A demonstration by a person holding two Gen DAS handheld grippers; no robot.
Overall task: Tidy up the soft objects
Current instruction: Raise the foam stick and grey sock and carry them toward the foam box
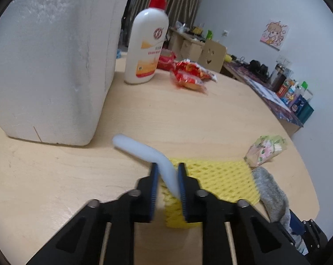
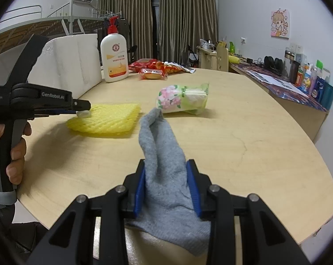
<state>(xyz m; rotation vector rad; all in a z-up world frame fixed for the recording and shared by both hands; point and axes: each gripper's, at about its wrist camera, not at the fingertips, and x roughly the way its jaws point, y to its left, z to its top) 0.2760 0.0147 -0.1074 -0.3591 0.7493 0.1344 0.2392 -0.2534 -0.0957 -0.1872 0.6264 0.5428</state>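
Note:
My left gripper (image 1: 167, 167) is shut on a white foam strip (image 1: 142, 149) and holds it above the near edge of a yellow foam net (image 1: 217, 176) that lies flat on the wooden table (image 1: 188, 119). The right wrist view shows that gripper (image 2: 83, 108) over the net (image 2: 106, 119) too. My right gripper (image 2: 166, 165) is shut on a grey sock (image 2: 164, 161), whose toe end stands up toward a flowered tissue pack (image 2: 182, 98). The sock (image 1: 270, 190) and the pack (image 1: 265, 149) also show at the right of the left wrist view.
A large white foam box (image 1: 53, 61) stands at the left, with a white pump bottle (image 1: 147, 44) beside it. Red snack packets (image 1: 188, 72) lie at the far side. A cluttered side bench (image 2: 299, 84) runs along the right wall.

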